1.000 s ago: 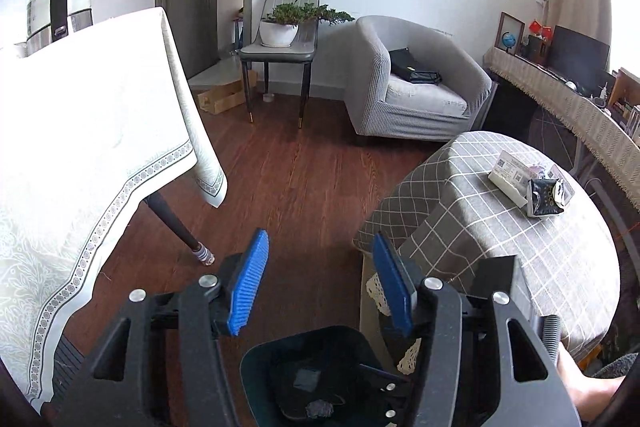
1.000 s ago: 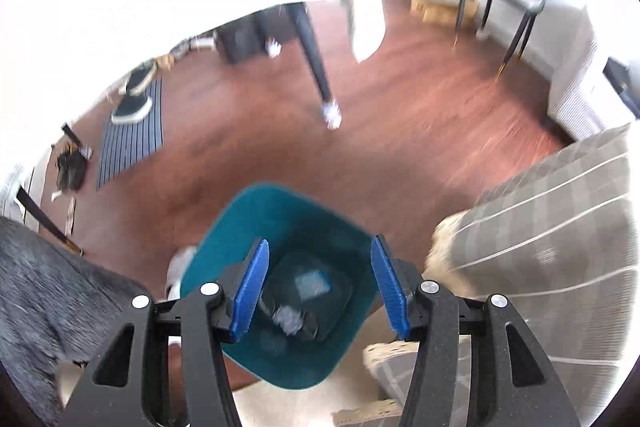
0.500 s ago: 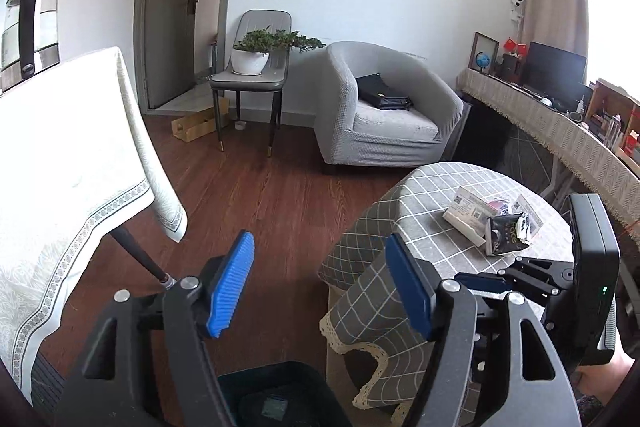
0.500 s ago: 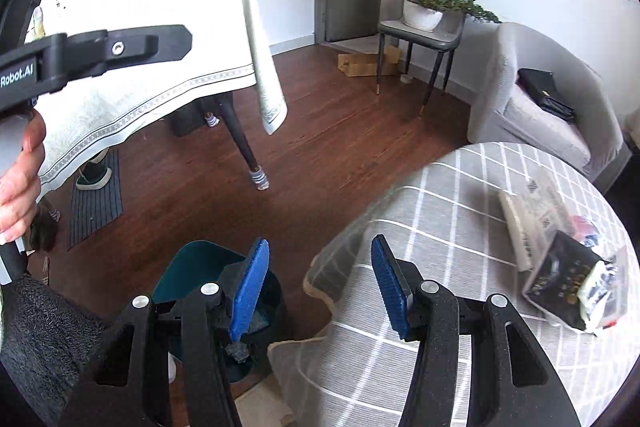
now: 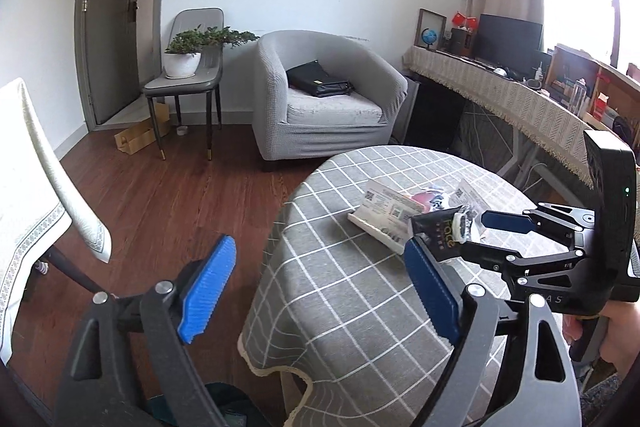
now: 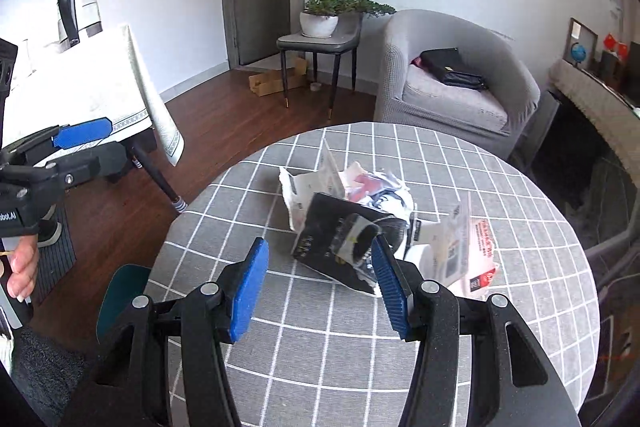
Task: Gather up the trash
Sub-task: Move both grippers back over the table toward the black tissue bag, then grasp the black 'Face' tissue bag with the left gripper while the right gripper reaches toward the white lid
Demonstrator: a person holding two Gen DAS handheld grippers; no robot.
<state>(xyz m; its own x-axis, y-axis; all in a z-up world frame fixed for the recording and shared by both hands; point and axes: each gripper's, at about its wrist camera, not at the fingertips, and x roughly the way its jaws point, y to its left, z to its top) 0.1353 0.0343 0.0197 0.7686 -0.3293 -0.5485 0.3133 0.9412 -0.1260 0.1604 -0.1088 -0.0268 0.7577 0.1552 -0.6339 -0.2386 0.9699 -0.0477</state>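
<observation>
Here: right gripper (image 6: 318, 285) wide open, empty, near black packet (image 6: 344, 239).

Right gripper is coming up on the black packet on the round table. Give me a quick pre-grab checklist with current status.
1. Right gripper jaws open and empty: ok.
2. Black packet lined up between the jaws: not ok, it sits toward the right jaw.
3. Jaws down at packet level: cannot tell.
4. Packet free of the white wrappers: not ok, it overlaps them.
5. Left gripper out of the way, off the table's left edge: ok.
6. Teal bin on the floor by the table: ok.
</observation>
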